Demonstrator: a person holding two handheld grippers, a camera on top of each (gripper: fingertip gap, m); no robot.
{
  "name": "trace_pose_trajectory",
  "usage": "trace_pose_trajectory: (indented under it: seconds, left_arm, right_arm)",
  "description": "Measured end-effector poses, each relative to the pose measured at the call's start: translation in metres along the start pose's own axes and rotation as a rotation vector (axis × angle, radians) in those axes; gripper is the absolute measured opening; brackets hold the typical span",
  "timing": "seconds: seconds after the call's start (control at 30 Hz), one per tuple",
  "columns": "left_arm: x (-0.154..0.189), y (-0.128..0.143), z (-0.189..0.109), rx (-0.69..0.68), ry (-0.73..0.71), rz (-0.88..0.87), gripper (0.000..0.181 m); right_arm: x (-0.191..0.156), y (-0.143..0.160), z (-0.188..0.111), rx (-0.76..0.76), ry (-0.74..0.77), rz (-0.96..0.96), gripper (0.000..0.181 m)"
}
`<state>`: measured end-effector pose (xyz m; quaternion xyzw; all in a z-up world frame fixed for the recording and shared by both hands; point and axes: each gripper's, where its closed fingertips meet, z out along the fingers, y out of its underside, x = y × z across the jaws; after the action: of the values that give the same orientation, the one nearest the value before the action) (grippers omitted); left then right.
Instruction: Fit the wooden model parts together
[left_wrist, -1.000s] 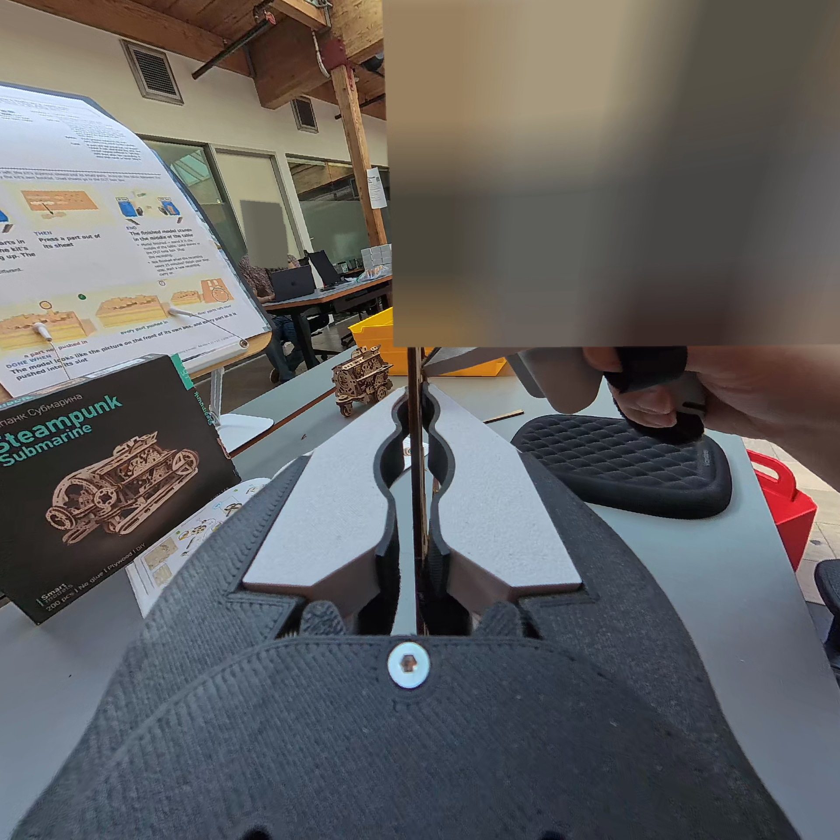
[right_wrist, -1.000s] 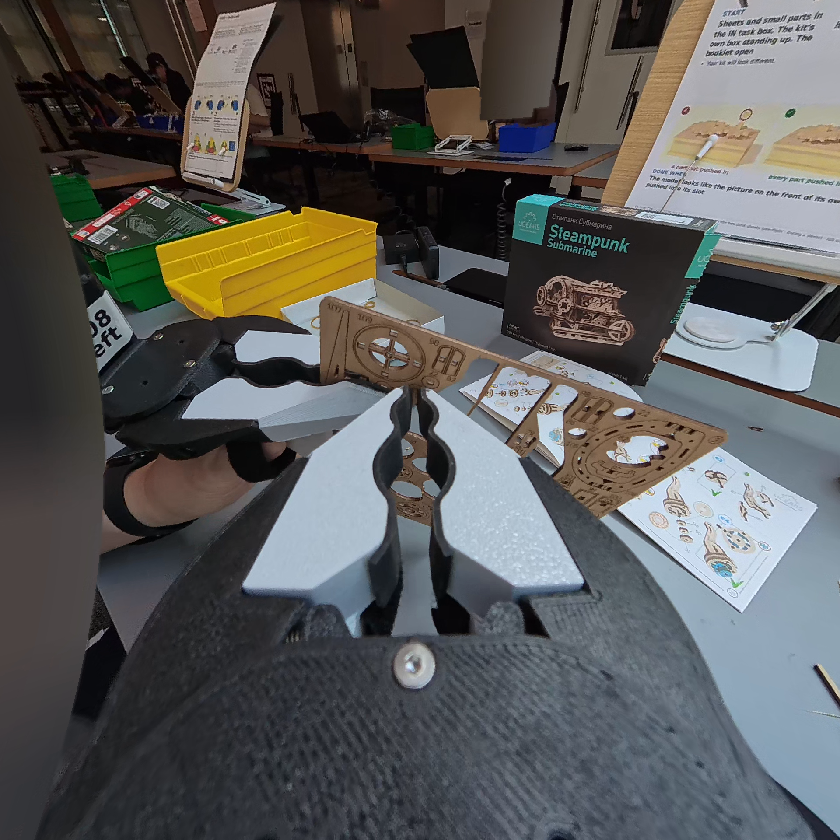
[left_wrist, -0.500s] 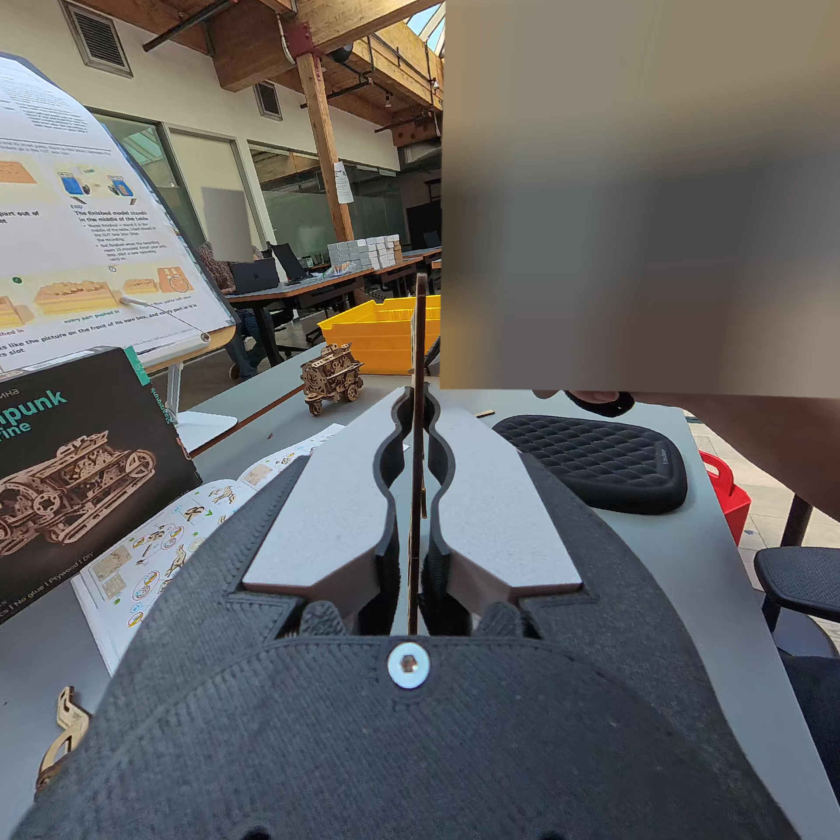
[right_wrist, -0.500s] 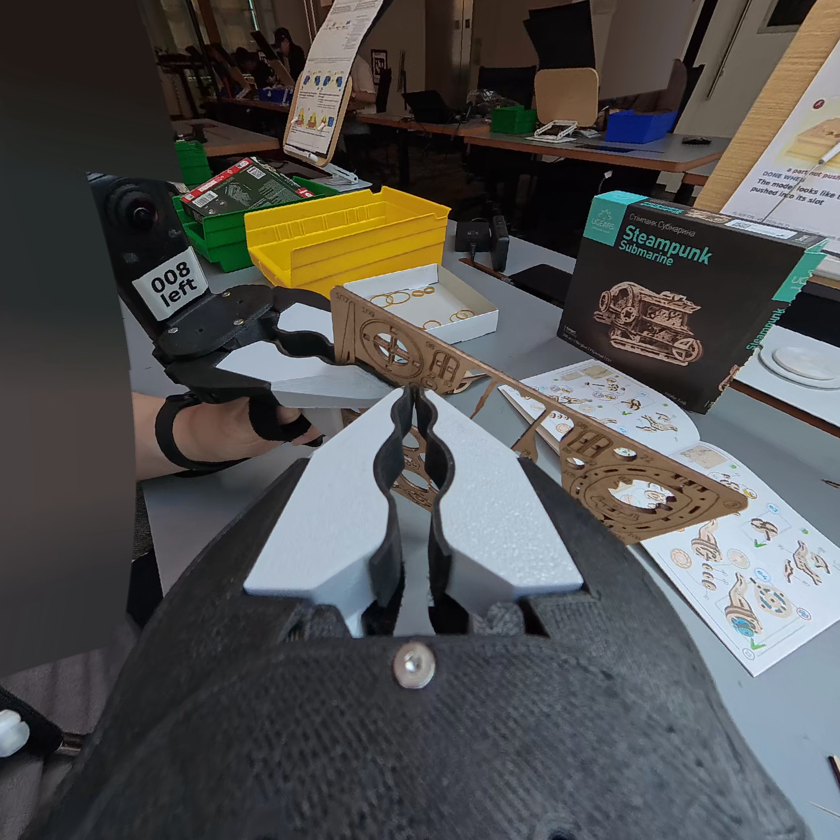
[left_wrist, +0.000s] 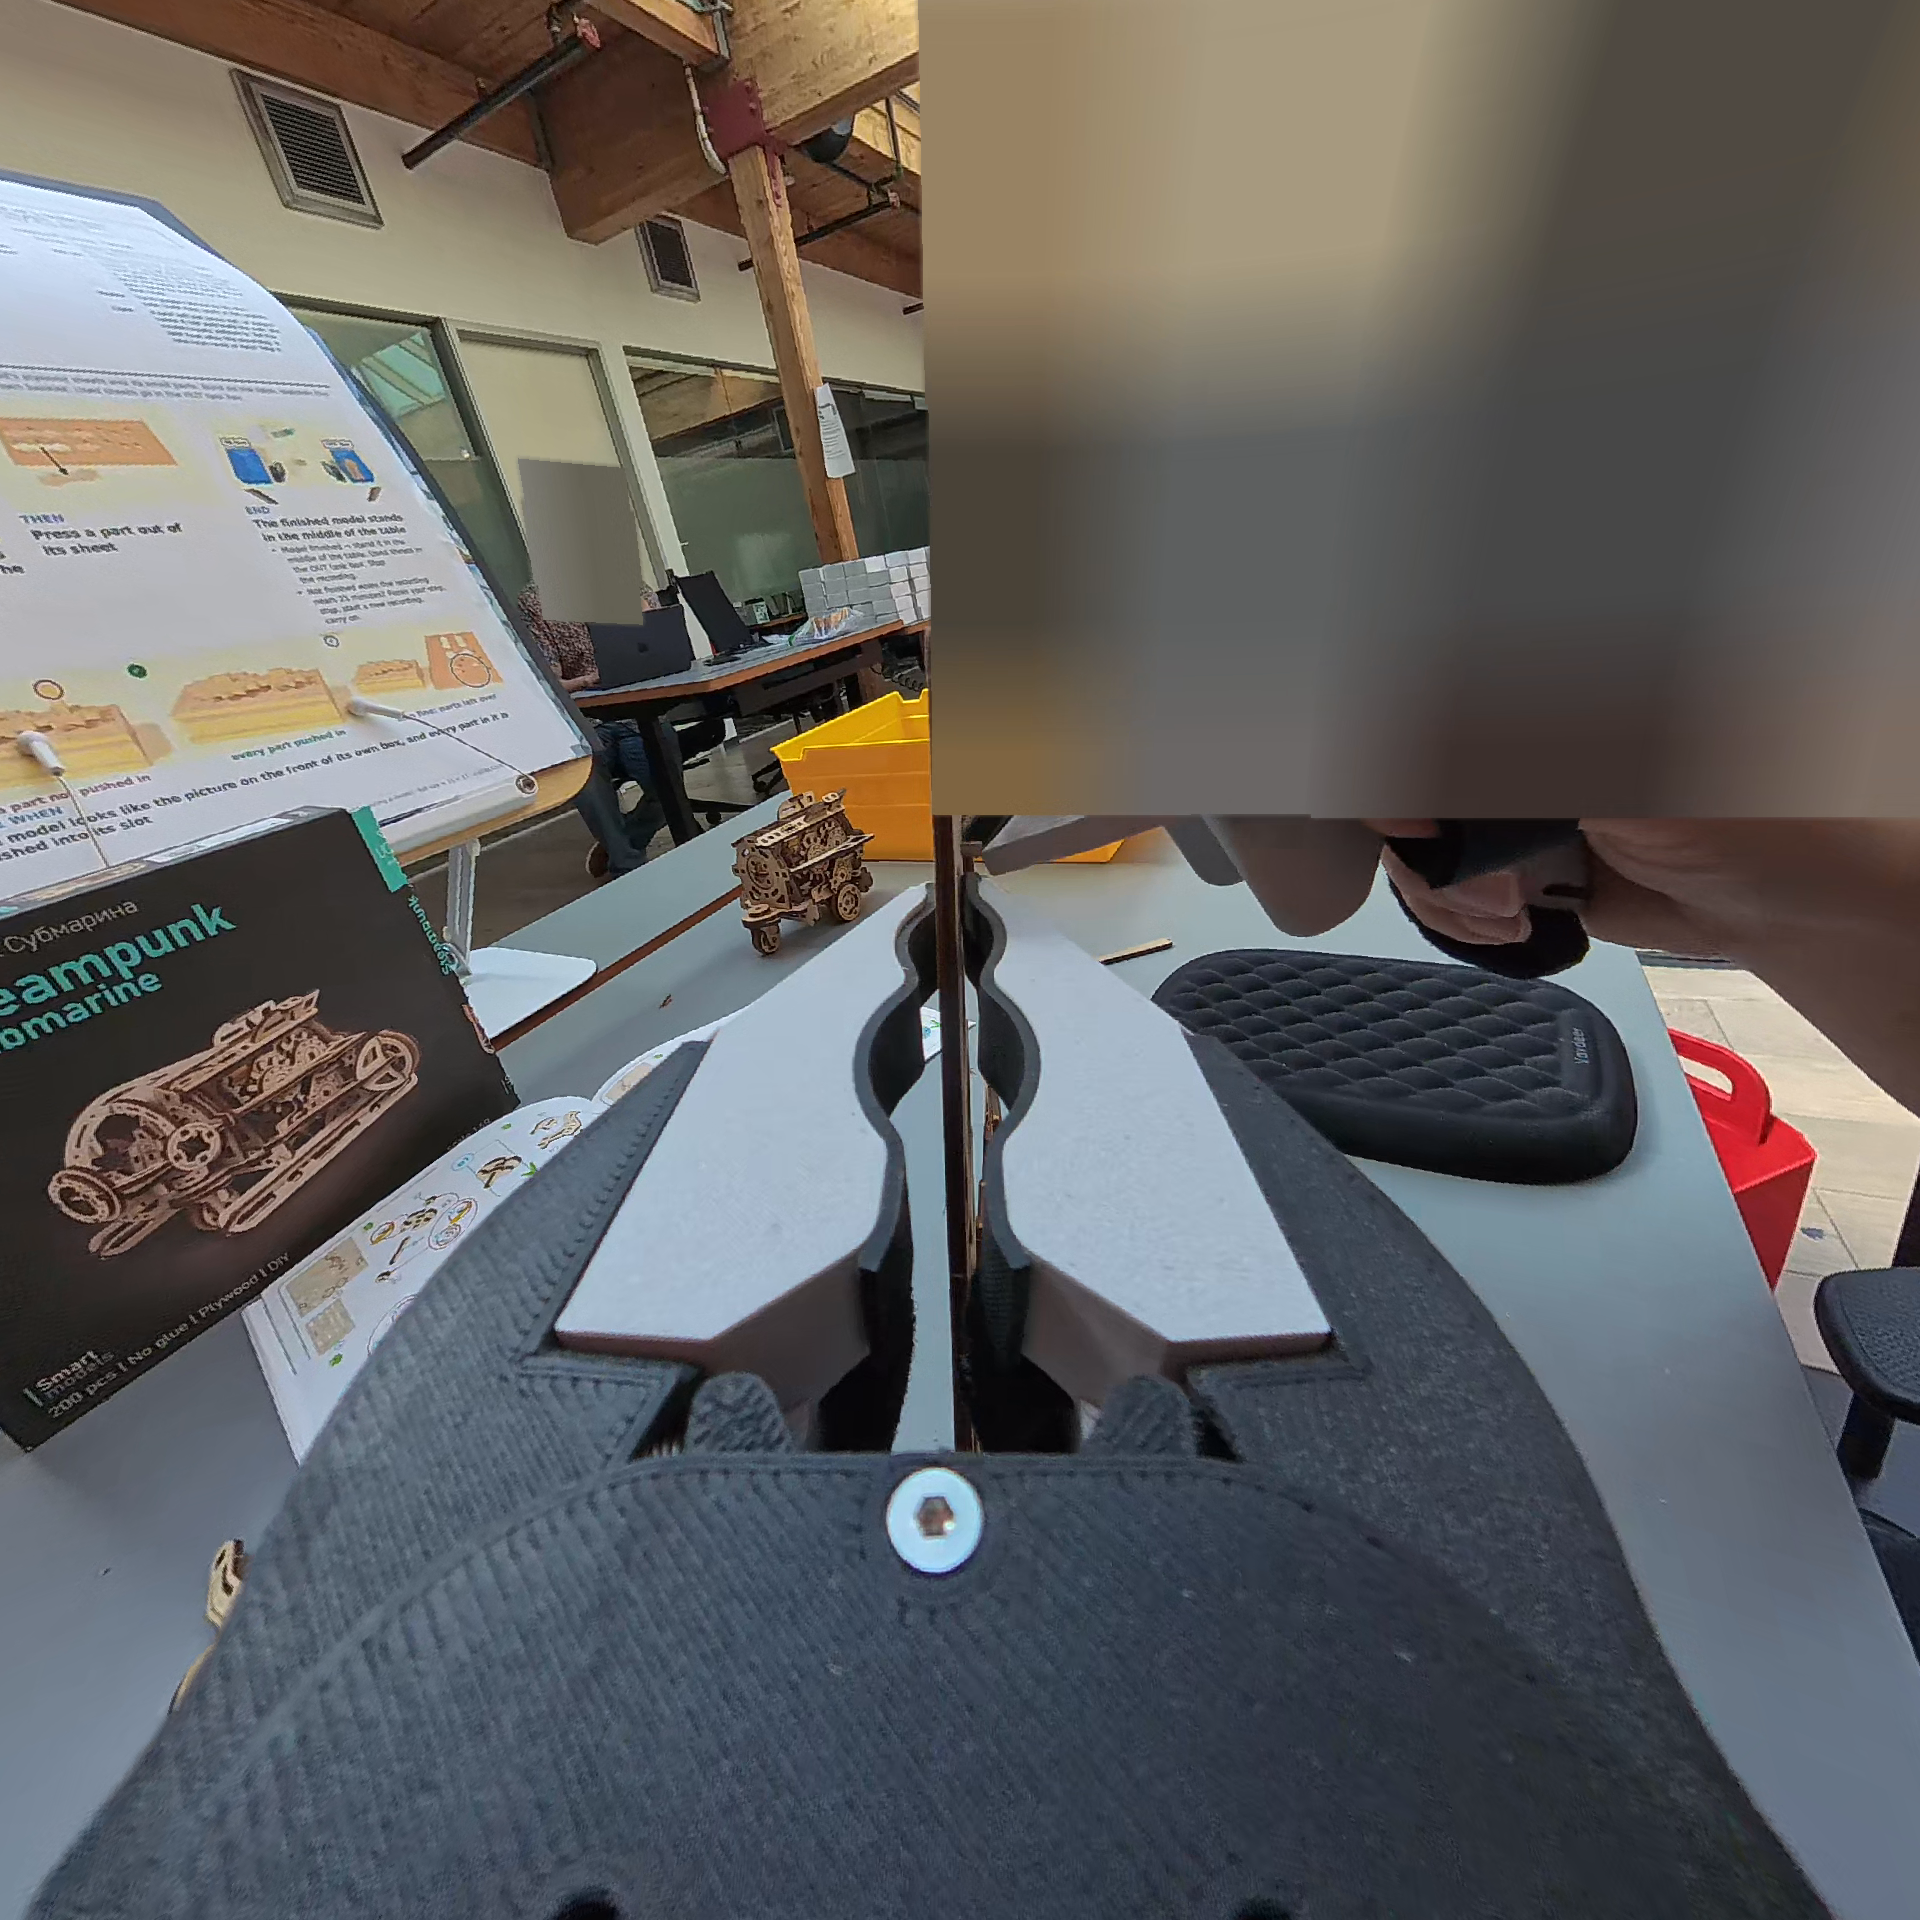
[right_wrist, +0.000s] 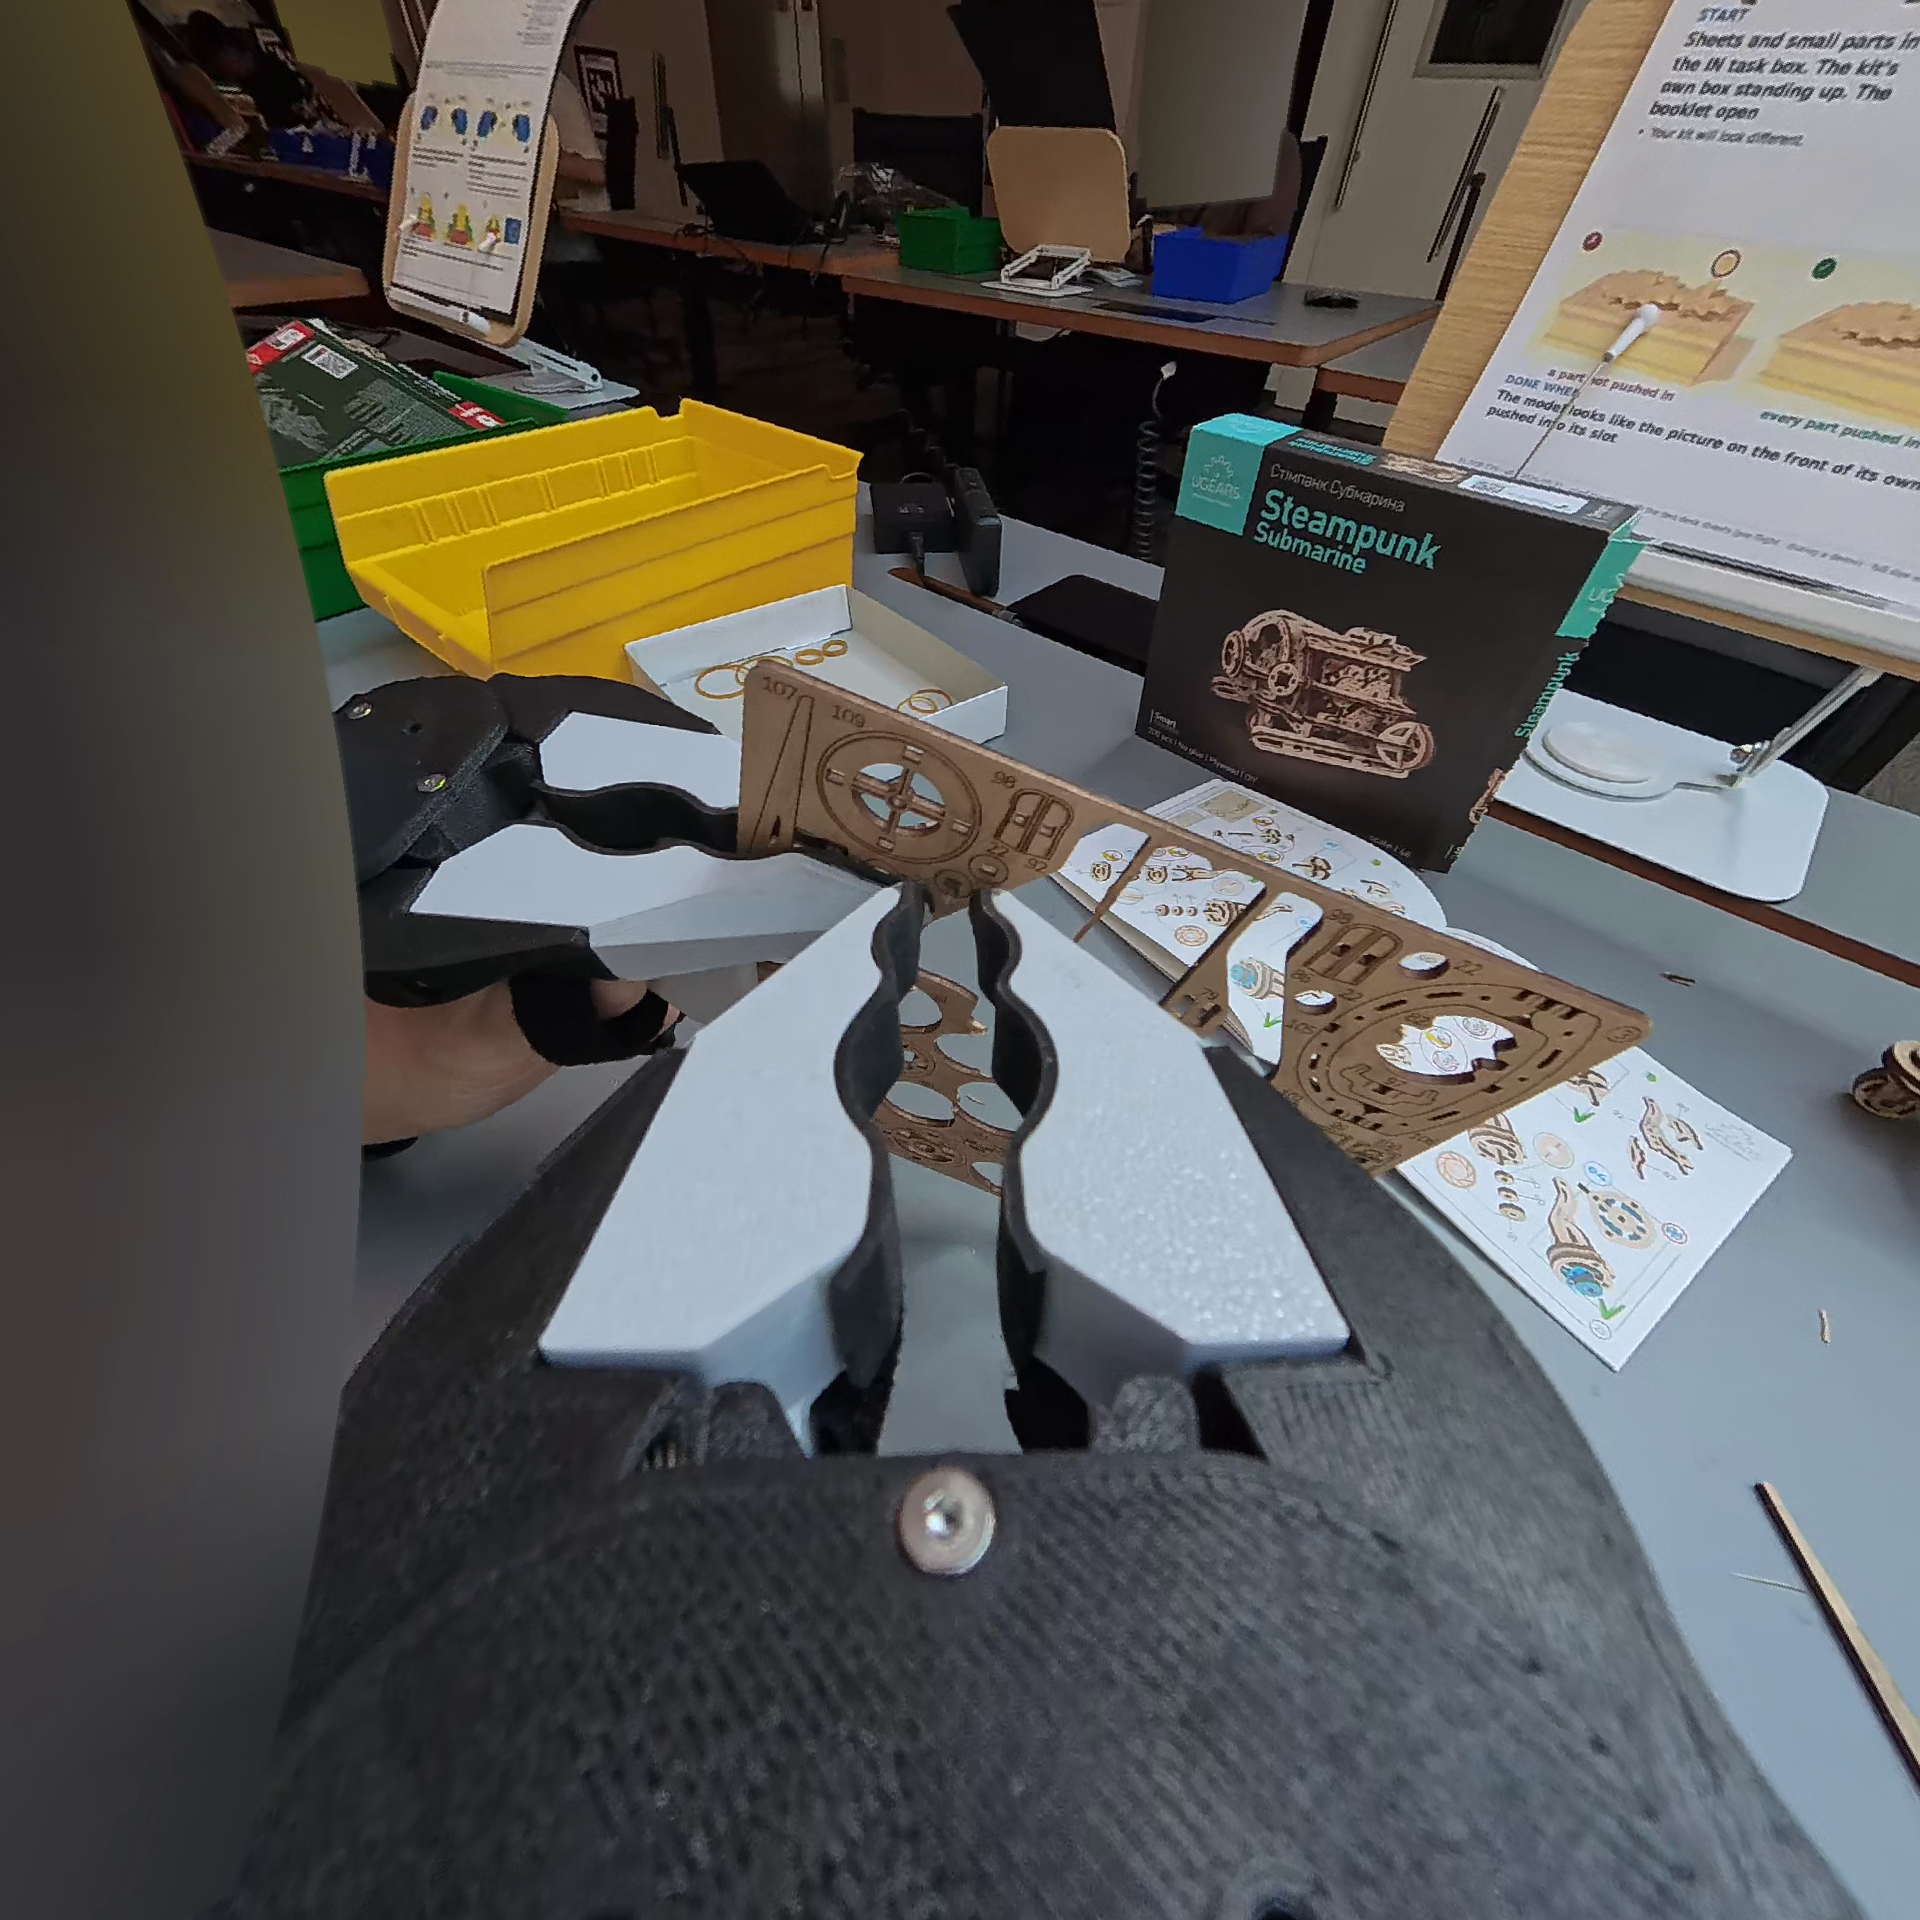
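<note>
A thin brown wooden parts sheet with cut-out holes is held up over the grey table. My left gripper is shut on its left end; the sheet shows edge-on between the fingers. The left gripper also shows from the side in the right wrist view. My right gripper has a narrow gap between its jaws, empty, with its tips at the sheet's lower edge near the left gripper. A hand holds it in the left wrist view. A small assembled wooden model stands farther back.
The dark kit box stands behind an open booklet. A yellow bin, a white tray of rings and a green bin sit left. A black pad, red bin and instruction board are nearby. My two grippers' fingertips are within a few centimetres of each other.
The left gripper has tipped back down with the sheet after lifting it half a second ago. The right gripper's tips have come up to the sheet's lower edge.
</note>
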<state>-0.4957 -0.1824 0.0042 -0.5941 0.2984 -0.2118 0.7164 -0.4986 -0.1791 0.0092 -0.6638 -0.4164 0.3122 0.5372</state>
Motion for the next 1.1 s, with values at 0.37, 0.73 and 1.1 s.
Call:
trace_pose_trajectory:
  seconds: [0.37,0.73,1.1]
  left_arm:
    - [-0.0012,0.0001,-0.0001,-0.004,-0.017,0.005,0.000]
    - [0.0025,-0.0003,0.0000,-0.004,0.036,-0.022,0.000]
    - [0.0076,-0.0008,0.0008,0.001,0.101,-0.058,0.001]
  right_arm:
    - [0.0021,-0.0006,0.0024,0.006,0.041,0.041,0.003]
    - [-0.0001,0.0011,-0.0011,-0.009,-0.059,-0.011,0.001]
    - [-0.0019,0.0020,-0.0063,0.006,-0.226,-0.079,0.001]
